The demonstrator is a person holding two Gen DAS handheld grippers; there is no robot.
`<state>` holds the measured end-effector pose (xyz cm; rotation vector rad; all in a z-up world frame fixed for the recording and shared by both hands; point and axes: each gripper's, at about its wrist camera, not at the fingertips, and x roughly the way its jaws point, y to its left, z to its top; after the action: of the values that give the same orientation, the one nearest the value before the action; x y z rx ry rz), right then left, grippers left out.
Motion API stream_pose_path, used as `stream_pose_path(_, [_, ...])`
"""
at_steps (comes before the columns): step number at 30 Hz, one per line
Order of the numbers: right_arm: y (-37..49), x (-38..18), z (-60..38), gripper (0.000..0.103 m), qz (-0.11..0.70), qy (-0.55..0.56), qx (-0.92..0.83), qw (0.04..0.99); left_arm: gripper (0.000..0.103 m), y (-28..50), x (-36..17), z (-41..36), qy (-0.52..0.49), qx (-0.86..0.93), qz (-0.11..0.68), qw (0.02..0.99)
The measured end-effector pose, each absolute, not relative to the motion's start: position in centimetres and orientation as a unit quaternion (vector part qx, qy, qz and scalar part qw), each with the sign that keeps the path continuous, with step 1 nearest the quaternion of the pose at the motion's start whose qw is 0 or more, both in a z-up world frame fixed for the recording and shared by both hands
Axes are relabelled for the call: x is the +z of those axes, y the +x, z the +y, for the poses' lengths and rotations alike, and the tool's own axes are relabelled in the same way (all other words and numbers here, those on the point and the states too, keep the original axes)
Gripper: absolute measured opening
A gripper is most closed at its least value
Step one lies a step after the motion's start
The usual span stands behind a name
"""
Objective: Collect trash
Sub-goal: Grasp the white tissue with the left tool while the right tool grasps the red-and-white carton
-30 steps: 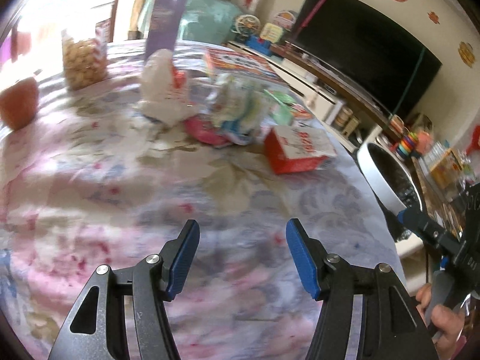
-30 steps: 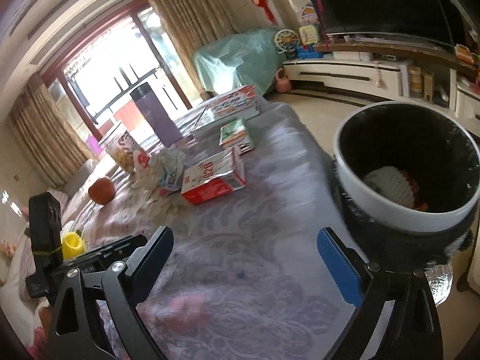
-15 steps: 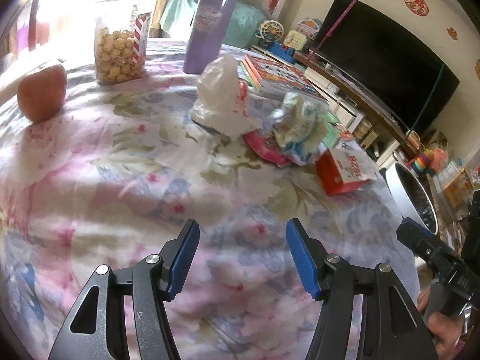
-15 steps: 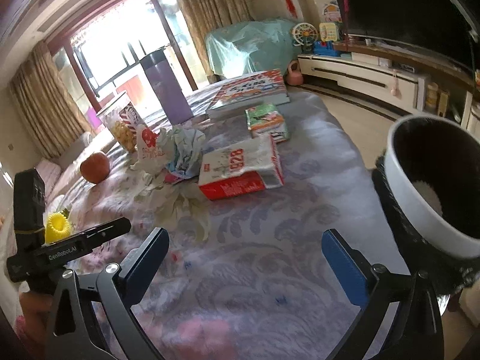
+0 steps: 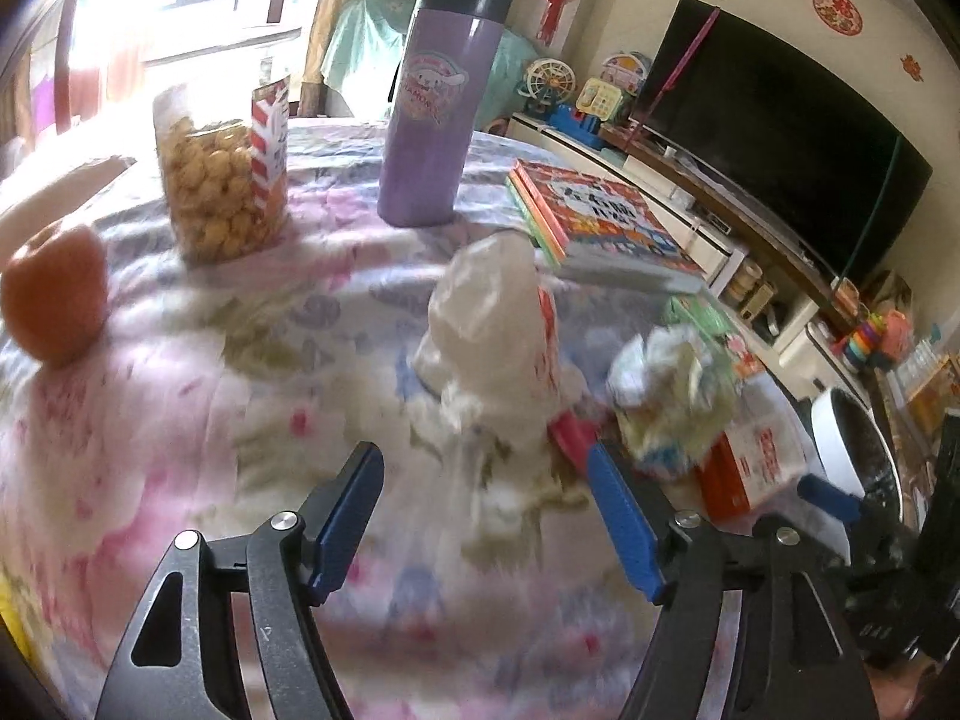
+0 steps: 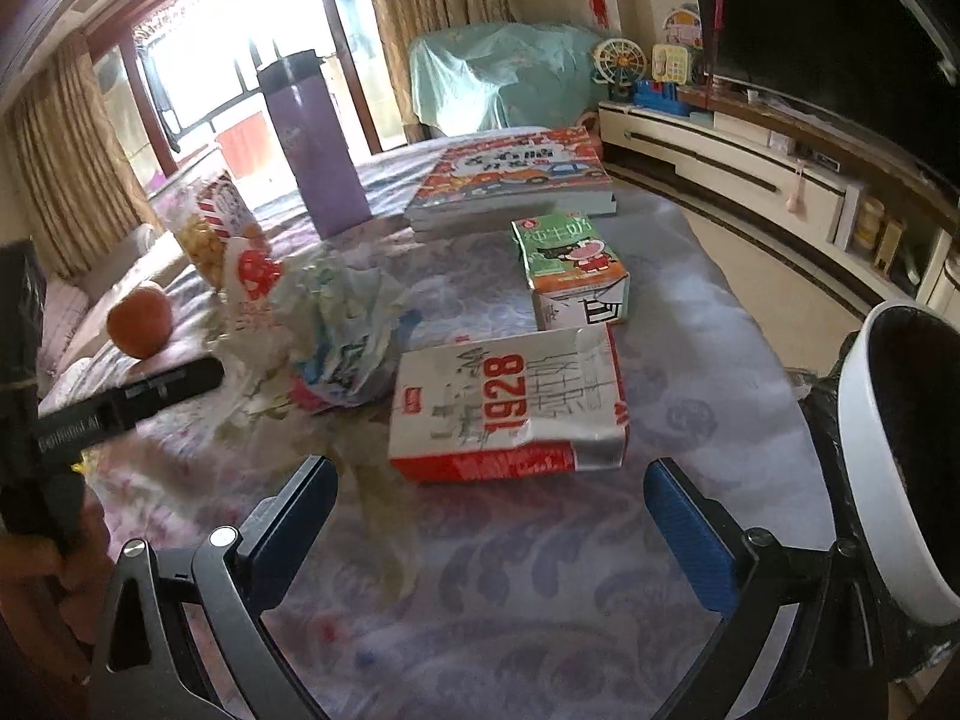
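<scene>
Most of the trash is still out on the bench (image 6: 540, 600): the flattened red-and-white carton (image 6: 510, 408) at 12 o'clock from your right claw (image 6: 489, 531), the green milk carton (image 6: 570, 267) beyond it, and the crumpled wrappers (image 6: 342, 324) at 10 o'clock. Both claws are spread wide and hold nothing. Your left claw (image 5: 483, 513) points at the white plastic bag (image 5: 492, 330). The bin (image 6: 900, 468) sits off the bench edge at 3 o'clock; there is open cloth between your right claw and the carton.

both wrist views low, sharing tabletop litter (image 5: 672, 402)
</scene>
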<state>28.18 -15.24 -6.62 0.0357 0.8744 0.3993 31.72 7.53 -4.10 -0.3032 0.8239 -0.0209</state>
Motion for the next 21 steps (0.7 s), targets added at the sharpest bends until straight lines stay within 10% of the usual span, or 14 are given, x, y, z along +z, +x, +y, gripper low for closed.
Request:
stream_pose_path(8, [30.0, -7.4, -15.2, 0.103, 0.43, 0.025, 0.192, 0.882, 0.065, 35.3, -5.4, 7.7, -0.14, -0.014, 0.395, 0.908])
stream_pose_path(11, [30.0, -7.6, -15.4, 0.101, 0.426, 0.026, 0.196, 0.883, 0.035, 36.1, -6.6, 7.5, -0.147, -0.037, 0.404, 0.902])
stream_pose_path(21, [28.5, -7.0, -16.2, 0.092, 0.416, 0.048, 0.213, 0.882, 0.028, 32.7, -6.4, 7.8, -0.162, -0.033, 0.393, 0.904])
